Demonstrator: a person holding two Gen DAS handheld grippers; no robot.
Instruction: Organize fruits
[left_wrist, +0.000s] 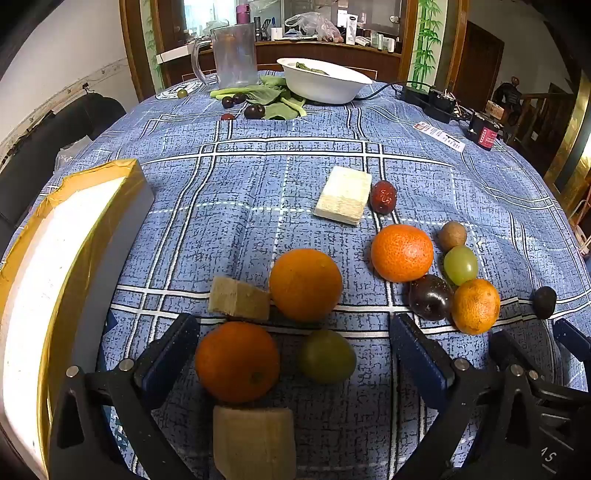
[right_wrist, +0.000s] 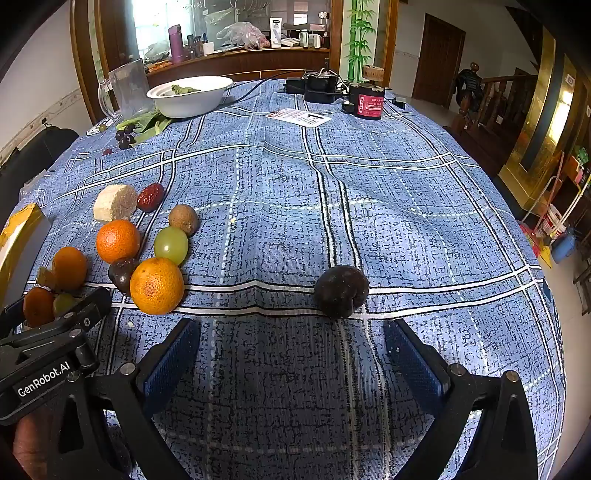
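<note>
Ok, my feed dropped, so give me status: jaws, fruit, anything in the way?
Left gripper open around an orange and green fruit. Right gripper open, empty, dark plum just ahead. Tan block close behind the orange.

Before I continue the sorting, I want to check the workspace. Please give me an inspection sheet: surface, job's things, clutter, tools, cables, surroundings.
Surface: table under a blue plaid tablecloth, creased.
Job's things: oranges, one nearest the left tool; green grape; kiwi; red date; lone dark plum before the right tool; taped box at left.
Clutter: tan cut blocks, one by the date; white bowl with greens; clear pitcher; printed card.
Tools: left tool open around an orange, not touching it; right tool open, empty.
Cables: black cord to power devices at far edge.
Surroundings: wooden counter, doors, staircase.
</note>
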